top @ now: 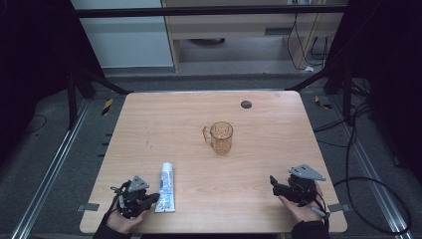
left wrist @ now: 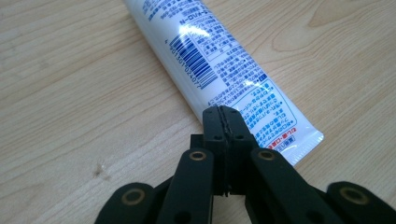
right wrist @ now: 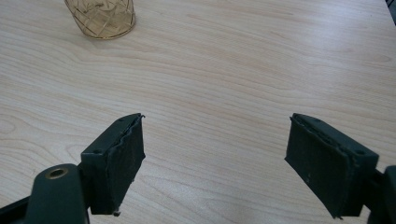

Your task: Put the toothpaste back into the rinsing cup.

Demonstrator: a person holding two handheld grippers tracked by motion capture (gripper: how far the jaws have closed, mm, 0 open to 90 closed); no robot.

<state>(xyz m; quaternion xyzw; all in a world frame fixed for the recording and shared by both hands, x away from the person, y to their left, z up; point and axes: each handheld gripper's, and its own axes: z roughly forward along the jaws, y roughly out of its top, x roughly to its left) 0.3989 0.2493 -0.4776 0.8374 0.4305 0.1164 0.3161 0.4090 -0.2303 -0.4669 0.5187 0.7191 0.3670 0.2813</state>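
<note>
Tube (top: 166, 187) lies flat on table (top: 149, 124), near front-left edge, crimped end toward person. Left gripper (top: 152, 198) just beside tube's crimped end; jaws pressed together, nothing between them. Amber glass mug (top: 221, 137) upright mid-table, well apart from tube, apparently empty. Right gripper (top: 272, 180) at front-right, jaws spread wide, holding nothing. Judgement: work at outset; tube not yet gripped or lifted, mug untouched. Everything left to do.
</note>
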